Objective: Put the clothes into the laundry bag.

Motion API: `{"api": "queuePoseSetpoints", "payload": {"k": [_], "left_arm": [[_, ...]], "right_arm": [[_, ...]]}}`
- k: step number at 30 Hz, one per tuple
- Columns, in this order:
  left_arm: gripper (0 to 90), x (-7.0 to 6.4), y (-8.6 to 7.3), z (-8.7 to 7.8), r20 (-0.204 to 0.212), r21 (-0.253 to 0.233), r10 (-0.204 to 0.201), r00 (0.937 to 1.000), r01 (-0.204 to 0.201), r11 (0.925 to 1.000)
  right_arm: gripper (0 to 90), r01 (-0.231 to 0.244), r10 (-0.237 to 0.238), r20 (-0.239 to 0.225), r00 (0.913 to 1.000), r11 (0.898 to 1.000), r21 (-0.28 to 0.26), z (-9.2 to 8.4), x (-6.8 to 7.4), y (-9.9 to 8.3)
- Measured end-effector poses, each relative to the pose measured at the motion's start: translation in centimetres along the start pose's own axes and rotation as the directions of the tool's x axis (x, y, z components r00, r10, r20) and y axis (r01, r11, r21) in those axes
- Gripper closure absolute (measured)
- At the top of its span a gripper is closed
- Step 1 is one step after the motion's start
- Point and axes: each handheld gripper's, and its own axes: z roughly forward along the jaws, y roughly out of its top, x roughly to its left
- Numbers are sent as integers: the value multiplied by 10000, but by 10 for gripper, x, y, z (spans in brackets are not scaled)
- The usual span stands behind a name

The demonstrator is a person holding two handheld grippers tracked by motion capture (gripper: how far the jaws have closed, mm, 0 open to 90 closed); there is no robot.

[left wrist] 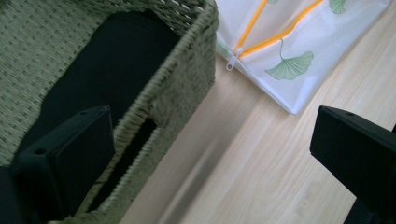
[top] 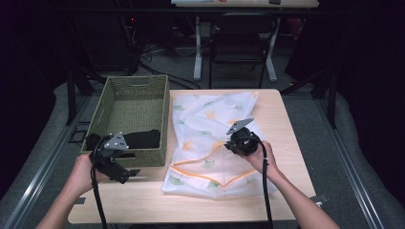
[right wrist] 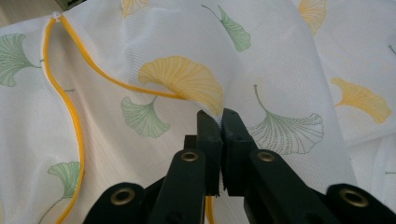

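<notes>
Near the middle of the high view, my right tool pinches the leaf-print bag on the surface. My left tool hangs released beside the basket holding black cloth.

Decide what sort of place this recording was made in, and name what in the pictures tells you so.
Probably a lab or workshop set up for recording, not a home. A bare wooden table stands on a dark floor, cables trail behind it, and an office chair and a desk's legs stand beyond.
</notes>
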Motion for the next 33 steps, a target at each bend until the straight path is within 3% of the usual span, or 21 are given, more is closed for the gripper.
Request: {"api": "queuePoseSetpoints", "payload": {"k": [11, 21, 27, 33], "left_arm": [[0, 25, 27, -5, 18, 460, 699, 9976, -699, 9965], [0, 50, 44, -6, -69, 471, 689, 9976, -685, 9965], [0, 67, 47, -3, -58, 421, 624, 9980, -621, 9972], [0, 79, 48, 4, -83, 675, 688, 9976, -681, 9954]], "right_arm": [[879, 34, -34, 25, 10000, 10000, -31, -1, 0, 0], [879, 28, -28, 51, 10000, 10000, -10, -1, 1, 0], [879, 56, -57, 32, 10000, 10000, 13, -1, 1, 0], [879, 158, -158, 31, 9999, 9999, 53, 0, 1, 0]]}}
